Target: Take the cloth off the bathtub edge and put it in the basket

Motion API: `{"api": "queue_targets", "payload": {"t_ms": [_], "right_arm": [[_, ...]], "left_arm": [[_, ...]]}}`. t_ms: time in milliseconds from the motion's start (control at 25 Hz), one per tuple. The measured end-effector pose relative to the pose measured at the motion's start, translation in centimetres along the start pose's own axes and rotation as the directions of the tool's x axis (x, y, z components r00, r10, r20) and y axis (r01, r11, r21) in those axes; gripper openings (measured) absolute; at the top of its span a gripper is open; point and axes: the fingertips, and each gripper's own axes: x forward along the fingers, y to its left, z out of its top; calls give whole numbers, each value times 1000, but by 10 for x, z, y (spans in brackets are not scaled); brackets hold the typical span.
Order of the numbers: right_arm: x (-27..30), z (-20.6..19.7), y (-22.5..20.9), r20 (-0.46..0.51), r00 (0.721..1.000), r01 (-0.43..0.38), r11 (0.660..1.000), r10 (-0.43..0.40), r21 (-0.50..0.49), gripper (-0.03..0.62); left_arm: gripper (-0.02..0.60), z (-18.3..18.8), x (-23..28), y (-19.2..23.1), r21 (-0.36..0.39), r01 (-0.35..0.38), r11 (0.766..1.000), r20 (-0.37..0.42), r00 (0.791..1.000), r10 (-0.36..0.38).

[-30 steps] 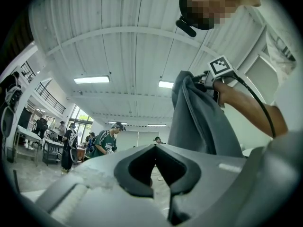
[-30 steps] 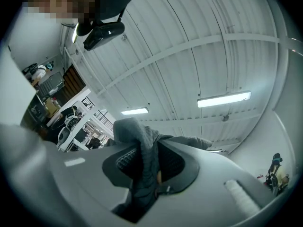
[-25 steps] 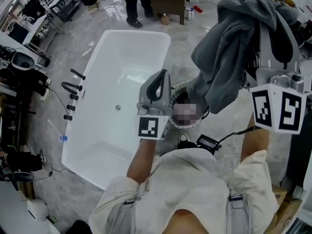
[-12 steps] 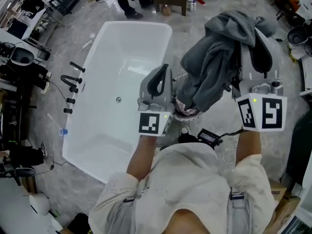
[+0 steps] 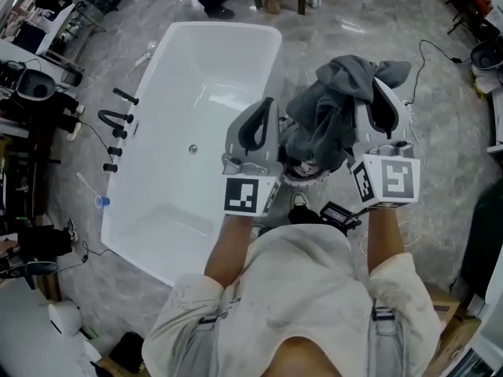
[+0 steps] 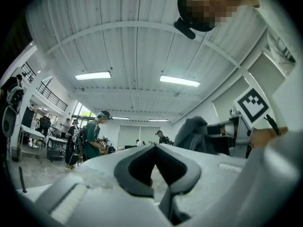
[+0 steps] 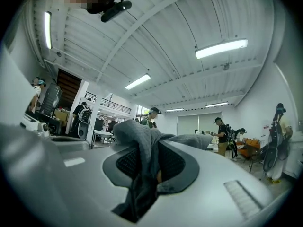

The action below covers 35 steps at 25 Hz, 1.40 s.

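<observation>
Light: was bright, even, from ceiling strip lights | Shadows: stayed soft, faint | Glare: floor showed pale sheen | Edges: gripper views bowed fisheye, corners fell black | Focus: nearest foreground looked soft

Matt grey cloth among smooth, shiny hard surfaces

The cloth is thick, matt grey fabric, soft and crumpled, with a fine weave showing up close. Both the left claw and the right claw have smooth, matt pale-grey plastic shells with dark liners; the right one's liner is finely ribbed. The bathtub is glossy, smooth white. The floor is polished grey marble-look tile that catches the light. The basket rim looks like white perforated plastic. The shirt is matt, creased cream cloth.
</observation>
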Motion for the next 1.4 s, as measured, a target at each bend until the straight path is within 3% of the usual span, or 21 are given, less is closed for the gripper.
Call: {"api": "queue_targets", "payload": {"t_ms": [440,880,1120,1400], "right_arm": [[-16,-114,10,-137,991,19,995,-5,102,74],[-24,-202,24,-331,943,24,989,26,147,75],[-30,-236,26,-414,909,12,989,52,150,74],[-31,-292,34,-543,835,10,985,86,171,75]], "left_arm": [[-3,-15,3,-8,1,-14,1000,-21,1000,14],[-3,-42,-11,2,-29,-76,997,-78,994,73],[-3,-62,-16,-2,-8,-85,996,-130,988,83],[-3,-73,-21,-3,-3,-95,995,-156,983,94]]}}
